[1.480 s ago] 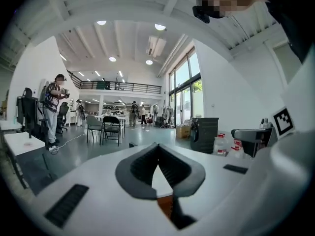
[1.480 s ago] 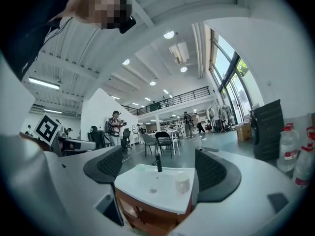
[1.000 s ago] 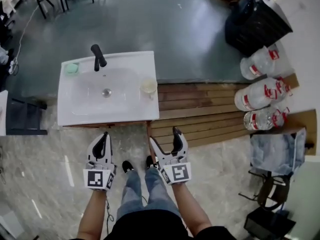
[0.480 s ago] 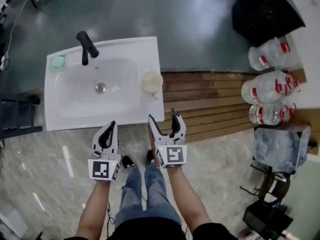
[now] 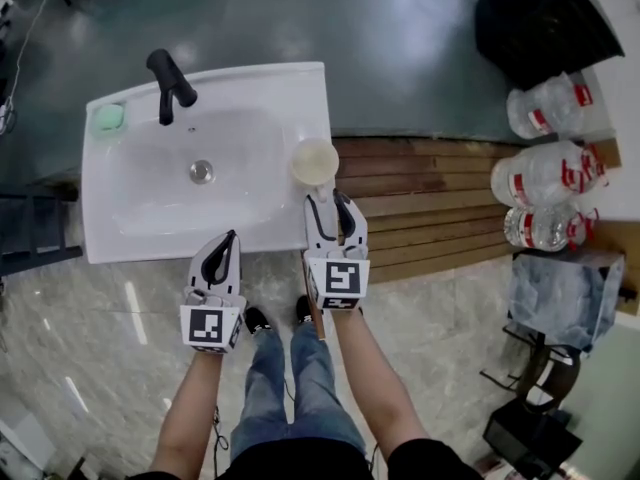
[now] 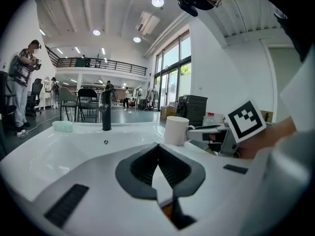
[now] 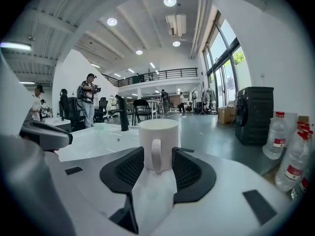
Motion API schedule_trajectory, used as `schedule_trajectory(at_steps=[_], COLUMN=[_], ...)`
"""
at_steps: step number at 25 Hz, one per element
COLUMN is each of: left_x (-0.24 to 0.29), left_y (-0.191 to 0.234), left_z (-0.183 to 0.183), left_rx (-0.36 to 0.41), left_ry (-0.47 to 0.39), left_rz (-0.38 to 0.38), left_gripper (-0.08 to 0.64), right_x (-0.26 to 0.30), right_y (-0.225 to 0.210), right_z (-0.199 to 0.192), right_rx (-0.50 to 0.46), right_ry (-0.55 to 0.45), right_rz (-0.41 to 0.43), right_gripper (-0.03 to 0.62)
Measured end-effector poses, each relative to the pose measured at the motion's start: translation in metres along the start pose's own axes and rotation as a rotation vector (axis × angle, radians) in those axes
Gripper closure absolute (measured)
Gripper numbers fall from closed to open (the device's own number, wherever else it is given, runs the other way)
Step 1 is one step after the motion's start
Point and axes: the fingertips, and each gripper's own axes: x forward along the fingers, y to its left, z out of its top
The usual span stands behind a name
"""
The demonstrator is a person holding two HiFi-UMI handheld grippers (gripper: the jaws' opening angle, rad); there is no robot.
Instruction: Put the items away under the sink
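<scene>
Overhead, the mug [image 5: 315,160] stands on the sink [image 5: 250,230] rim, so nothing looks stowed yet. Left gripper view: left tongs [image 6: 157,146] clenched, empty. Right gripper view: right tongs [image 7: 153,154] released, straddling the mug's handle; grasping and stowing remain

White mug [image 5: 315,160], white sink [image 5: 262,230], black tap [image 5: 166,74], pale green sponge [image 5: 108,117].

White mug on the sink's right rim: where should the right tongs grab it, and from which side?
Probably pinch the mug body across its round sides, coming in level from the sink's front edge. It stands upright with its handle facing the right tongs, whose jaws stand apart either side of the handle, so the handle fits the gap between them.
</scene>
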Motion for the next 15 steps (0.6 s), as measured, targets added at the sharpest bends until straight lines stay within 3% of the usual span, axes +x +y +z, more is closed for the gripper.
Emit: schedule_trajectory(at_steps=[8, 15], left_x=[-0.004, -0.017], left_y=[0.006, 0.008], left_z=[-0.002, -0.001], left_rx=[-0.012, -0.005], left_ry=[0.028, -0.007], left_rz=[0.026, 0.036], left_gripper=[0.553, 0.554], right_x=[0.008, 0.005], right_y=[-0.001, 0.008], right_z=[0.002, 0.009], right_rx=[-0.02, -0.035], right_ry=[0.004, -0.012], right_rz=[-0.008, 0.032], right_gripper=[0.522, 0.529])
